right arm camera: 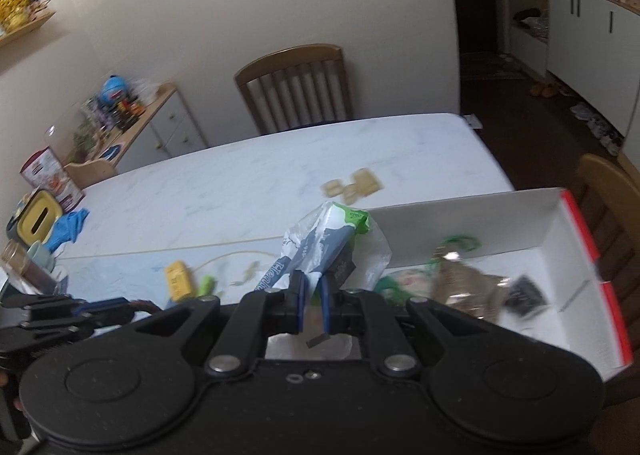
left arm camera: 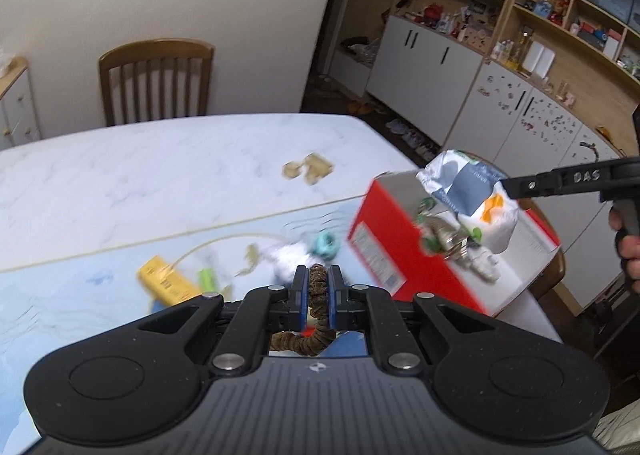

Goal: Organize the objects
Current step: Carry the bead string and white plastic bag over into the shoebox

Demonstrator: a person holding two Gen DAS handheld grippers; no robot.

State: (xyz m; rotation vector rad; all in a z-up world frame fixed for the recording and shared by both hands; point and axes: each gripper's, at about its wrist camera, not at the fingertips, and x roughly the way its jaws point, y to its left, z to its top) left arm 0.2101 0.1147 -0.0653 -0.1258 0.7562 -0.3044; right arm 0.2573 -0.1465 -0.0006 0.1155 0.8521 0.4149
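My left gripper [left arm camera: 318, 279] is shut on a brown fuzzy cord [left arm camera: 318, 291] and holds it above the table. My right gripper [right arm camera: 312, 285] is shut on a white, grey and green plastic packet [right arm camera: 324, 243]; in the left wrist view the packet [left arm camera: 468, 187] hangs over the open red box [left arm camera: 384, 239]. The box [right arm camera: 460, 223] has a white inside and holds a clear bag, green bits and a dark packet. On the blue mat lie a yellow box [left arm camera: 168, 283], a green item [left arm camera: 208, 278], a white fluffy thing [left arm camera: 288, 255] and a teal ring [left arm camera: 325, 245].
Beige wooden pieces [left arm camera: 308, 169] lie on the white marble table [left arm camera: 140, 175]. A wooden chair [left arm camera: 154, 79] stands at the far side. A tissue box, blue cloth and jars [right arm camera: 44, 223] stand at the table's left end. Cabinets line the right wall.
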